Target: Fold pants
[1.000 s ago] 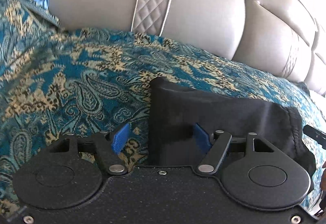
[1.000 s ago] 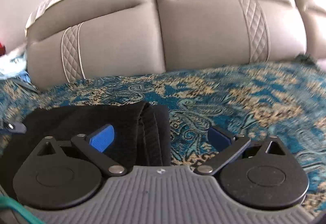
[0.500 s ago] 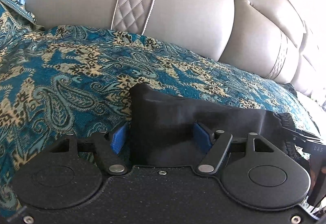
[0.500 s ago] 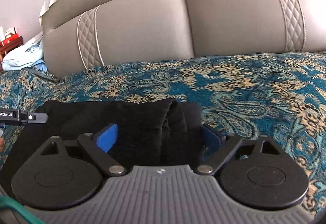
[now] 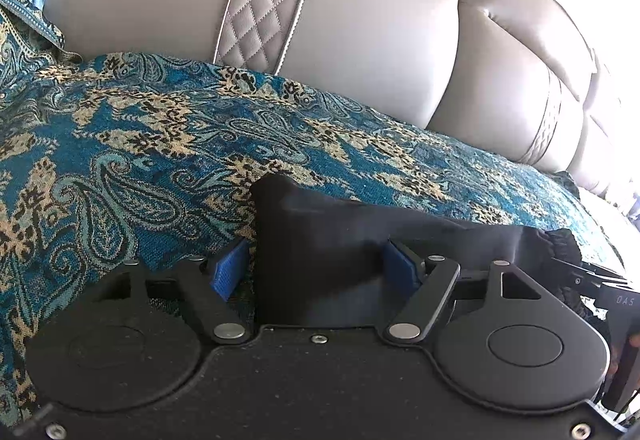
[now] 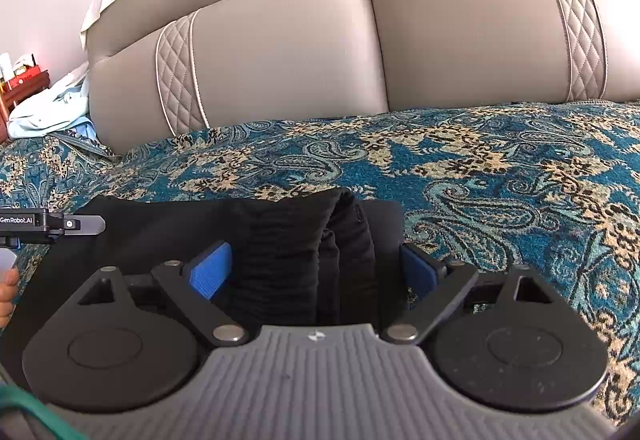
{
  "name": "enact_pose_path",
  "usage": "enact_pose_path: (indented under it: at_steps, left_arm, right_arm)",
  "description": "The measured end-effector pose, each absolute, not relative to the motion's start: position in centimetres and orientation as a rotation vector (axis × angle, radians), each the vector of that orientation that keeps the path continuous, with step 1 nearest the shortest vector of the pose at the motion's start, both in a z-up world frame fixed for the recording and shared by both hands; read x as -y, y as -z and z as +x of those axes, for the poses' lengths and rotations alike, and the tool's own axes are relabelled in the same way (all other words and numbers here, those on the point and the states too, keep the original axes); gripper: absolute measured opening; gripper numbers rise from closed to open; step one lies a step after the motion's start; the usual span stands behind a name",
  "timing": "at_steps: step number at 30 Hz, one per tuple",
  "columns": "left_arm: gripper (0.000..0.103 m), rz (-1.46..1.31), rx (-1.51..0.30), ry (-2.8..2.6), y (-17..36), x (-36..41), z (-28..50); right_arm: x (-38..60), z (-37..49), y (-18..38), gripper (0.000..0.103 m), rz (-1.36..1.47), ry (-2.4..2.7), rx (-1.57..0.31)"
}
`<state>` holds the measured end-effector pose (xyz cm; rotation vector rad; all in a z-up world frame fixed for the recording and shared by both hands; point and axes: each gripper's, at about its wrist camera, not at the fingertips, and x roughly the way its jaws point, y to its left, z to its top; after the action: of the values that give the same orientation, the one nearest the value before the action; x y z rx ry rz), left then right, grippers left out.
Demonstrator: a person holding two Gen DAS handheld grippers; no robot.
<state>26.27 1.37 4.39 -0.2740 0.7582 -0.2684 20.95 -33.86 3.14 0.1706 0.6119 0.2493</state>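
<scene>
The black pants (image 5: 320,240) lie folded into a thick bundle on the teal paisley bedspread (image 5: 140,144). My left gripper (image 5: 316,268) is open, its blue pads (image 5: 230,268) on either side of the bundle's left end. My right gripper (image 6: 316,270) is open, its blue pads (image 6: 210,272) on either side of the pants' (image 6: 304,240) gathered elastic right end. The cloth fills the gap between both pairs of pads. The other gripper's tip (image 6: 60,224) shows at the left of the right wrist view.
A padded grey headboard (image 6: 320,52) stands just behind the bedspread (image 6: 500,168). Light blue cloth (image 6: 52,108) lies at the far left by a red box (image 6: 24,74). A fingertip (image 6: 6,296) shows at the left edge.
Both grippers have moved forward onto the pants, so each end of the bundle now sits between the pads. The right pads have narrowed around the cloth.
</scene>
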Motion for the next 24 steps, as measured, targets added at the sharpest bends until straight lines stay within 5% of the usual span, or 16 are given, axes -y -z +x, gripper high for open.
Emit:
enact_pose_path:
  at_steps: [6, 10, 14, 24]
  left_arm:
    - [0.037, -0.300, -0.744, 0.260, -4.7, -1.8, 26.3]
    - [0.015, -0.255, -0.690, 0.214, -5.3, -1.4, 25.6]
    - [0.013, -0.162, -0.635, 0.168, -6.0, -0.6, 25.5]
    - [0.013, -0.097, -0.652, 0.023, -7.4, -5.7, 32.7]
  right_arm:
    - [33.6, 21.1, -3.2, 0.083, 0.186, -0.263, -0.617]
    - [33.4, 21.5, -3.4, 0.065, 0.236, -0.282, -0.622]
    - [32.5, 22.5, -3.8, 0.050, 0.300, -0.291, -0.636]
    - [25.7, 30.2, -3.9, 0.048, 0.305, -0.311, -0.640]
